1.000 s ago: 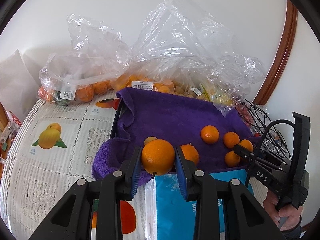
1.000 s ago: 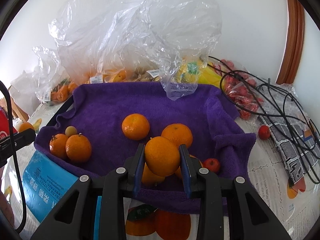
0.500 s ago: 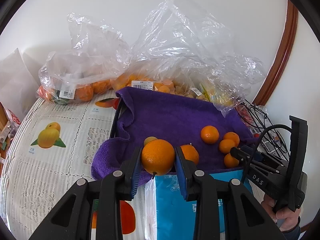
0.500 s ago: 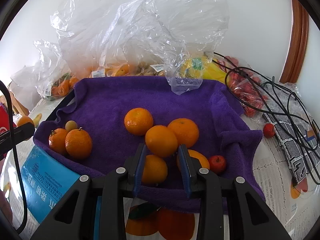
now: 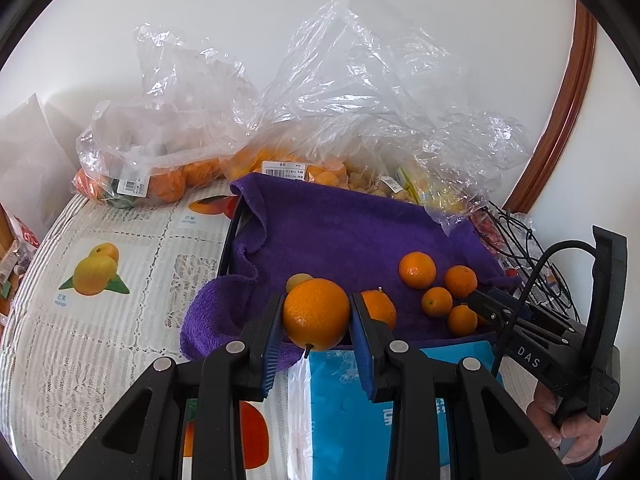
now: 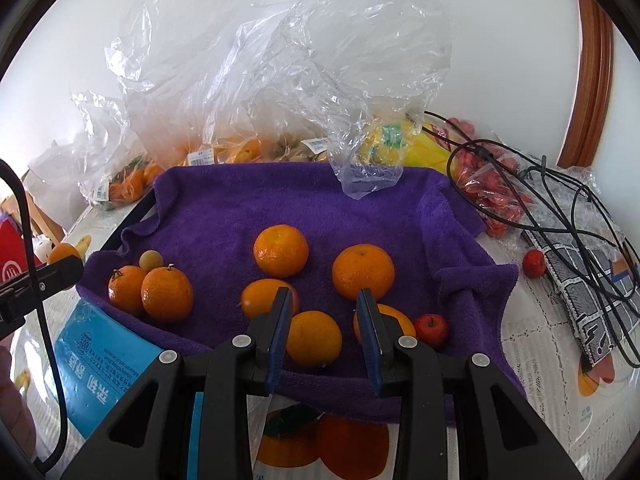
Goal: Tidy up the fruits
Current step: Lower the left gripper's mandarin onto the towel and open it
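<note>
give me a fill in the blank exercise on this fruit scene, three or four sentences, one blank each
1. The left gripper is shut on a round ____ fruit.
2. The loose oranges lie on a fuzzy towel whose colour is ____.
3. Nothing is held between the blue pads of the ____ gripper.
4. Beside the right-hand oranges on the towel sits one small round fruit that is ____ in colour.

Missing words: orange; purple; right; red
</note>
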`<state>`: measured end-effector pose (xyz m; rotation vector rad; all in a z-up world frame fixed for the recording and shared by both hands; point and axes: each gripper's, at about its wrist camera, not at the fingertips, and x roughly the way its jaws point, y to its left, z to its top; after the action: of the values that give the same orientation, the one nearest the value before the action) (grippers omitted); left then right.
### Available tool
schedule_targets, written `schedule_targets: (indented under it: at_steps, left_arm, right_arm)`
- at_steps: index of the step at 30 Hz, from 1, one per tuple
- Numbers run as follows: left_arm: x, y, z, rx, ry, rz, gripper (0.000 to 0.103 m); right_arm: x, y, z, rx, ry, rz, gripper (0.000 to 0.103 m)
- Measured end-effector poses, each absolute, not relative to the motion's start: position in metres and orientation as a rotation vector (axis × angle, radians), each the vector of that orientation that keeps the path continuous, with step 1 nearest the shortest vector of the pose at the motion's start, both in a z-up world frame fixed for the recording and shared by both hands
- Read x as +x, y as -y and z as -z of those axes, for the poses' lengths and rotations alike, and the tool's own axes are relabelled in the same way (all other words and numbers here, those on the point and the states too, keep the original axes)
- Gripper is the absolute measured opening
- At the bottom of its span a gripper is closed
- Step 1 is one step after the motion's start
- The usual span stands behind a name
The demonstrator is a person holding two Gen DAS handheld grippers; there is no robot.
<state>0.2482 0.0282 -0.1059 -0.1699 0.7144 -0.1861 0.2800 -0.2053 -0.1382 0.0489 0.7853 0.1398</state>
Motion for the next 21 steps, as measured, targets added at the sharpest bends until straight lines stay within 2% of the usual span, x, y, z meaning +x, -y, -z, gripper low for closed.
schedule_targets:
  at_steps: [11, 21]
  left_arm:
    - [0.252, -0.03, 0.109, -0.181, -0.716, 0.173, 0.03]
    - [0.262, -0.002, 0.105, -0.196, -0.74, 0.244, 0.03]
  right_arm:
    - [0.274, 0.212, 0.131, 0.069, -0.779, -0.153, 0.034]
    - [0.266, 0.219, 0.122, 0.088, -0.767, -0.183, 0.038]
